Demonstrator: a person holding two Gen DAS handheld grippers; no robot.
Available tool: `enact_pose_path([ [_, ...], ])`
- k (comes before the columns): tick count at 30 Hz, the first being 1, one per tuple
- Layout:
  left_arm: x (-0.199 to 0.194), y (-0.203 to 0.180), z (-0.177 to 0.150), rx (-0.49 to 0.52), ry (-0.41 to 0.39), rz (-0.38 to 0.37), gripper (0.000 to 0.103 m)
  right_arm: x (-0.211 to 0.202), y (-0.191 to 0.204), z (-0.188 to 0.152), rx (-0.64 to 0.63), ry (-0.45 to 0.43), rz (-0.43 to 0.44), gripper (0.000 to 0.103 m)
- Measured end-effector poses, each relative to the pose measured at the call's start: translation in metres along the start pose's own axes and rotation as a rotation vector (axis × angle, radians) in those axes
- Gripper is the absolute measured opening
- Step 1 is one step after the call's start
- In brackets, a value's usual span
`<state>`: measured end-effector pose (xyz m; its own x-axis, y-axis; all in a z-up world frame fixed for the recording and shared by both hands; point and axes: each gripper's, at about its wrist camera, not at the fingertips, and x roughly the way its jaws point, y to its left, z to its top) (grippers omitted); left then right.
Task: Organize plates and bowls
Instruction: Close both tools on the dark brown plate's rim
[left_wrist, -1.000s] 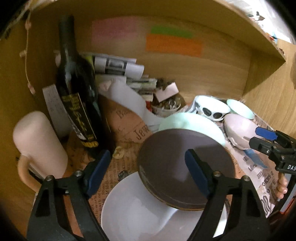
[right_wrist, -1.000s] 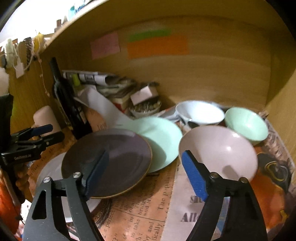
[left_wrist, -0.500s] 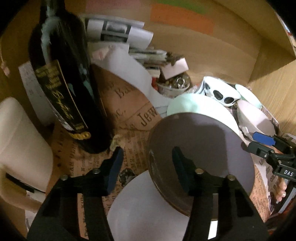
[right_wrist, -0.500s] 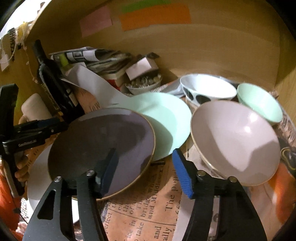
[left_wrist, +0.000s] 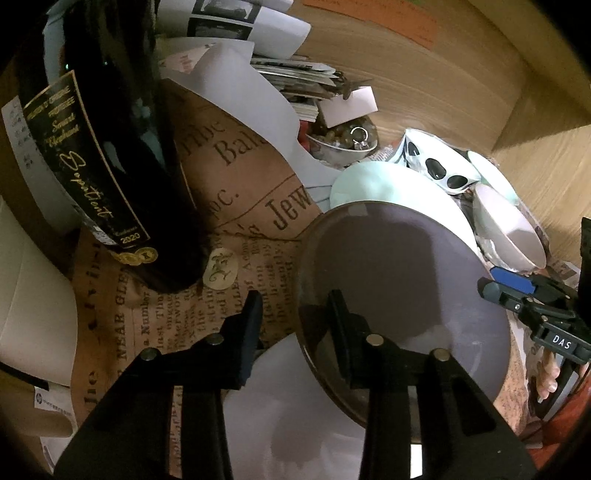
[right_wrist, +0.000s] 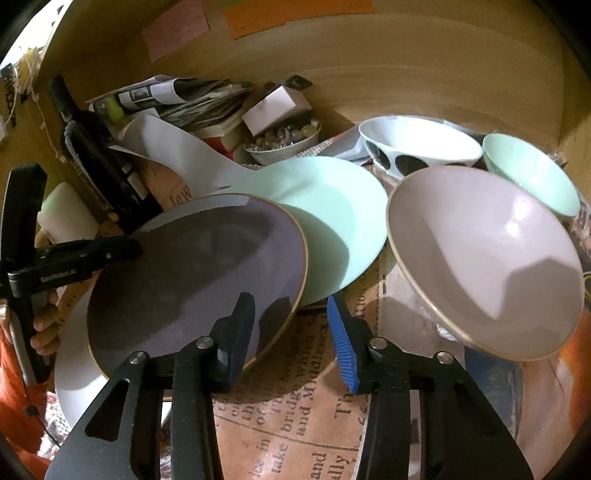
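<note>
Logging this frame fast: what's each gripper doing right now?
Left gripper: open, jaws straddling the dark plate rim, not clamped.
Right gripper: open, jaws straddling the dark plate's near rim, holding nothing.

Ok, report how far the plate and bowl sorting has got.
Done: nothing stacked. In hand: left gripper and right gripper, open, straddle the rim of the dark plate, overlapping white plate and mint plate. Left: those plates, plus separate pink bowl, spotted bowl, mint bowl.
</note>
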<state>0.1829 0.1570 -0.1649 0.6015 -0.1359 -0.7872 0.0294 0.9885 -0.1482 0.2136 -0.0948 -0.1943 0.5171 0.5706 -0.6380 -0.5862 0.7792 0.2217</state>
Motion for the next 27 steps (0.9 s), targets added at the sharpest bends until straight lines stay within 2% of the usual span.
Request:
enact_pose_path([
  [8, 0.003, -0.008, -0.001, 0.030, 0.015, -0.030, 0.027, 0.006, 0.003, -0.001, 0.015, 0.025, 0.053, 0.028],
  [19, 0.002, -0.007, -0.003, 0.010, 0.021, -0.024, 0.026, 0.001, 0.006, -0.002, 0.026, -0.004, 0.047, 0.028],
  [27, -0.006, -0.011, -0.007, 0.000, -0.015, -0.019, 0.026, -0.005, 0.004, -0.002, 0.037, -0.023, 0.030, 0.028],
])
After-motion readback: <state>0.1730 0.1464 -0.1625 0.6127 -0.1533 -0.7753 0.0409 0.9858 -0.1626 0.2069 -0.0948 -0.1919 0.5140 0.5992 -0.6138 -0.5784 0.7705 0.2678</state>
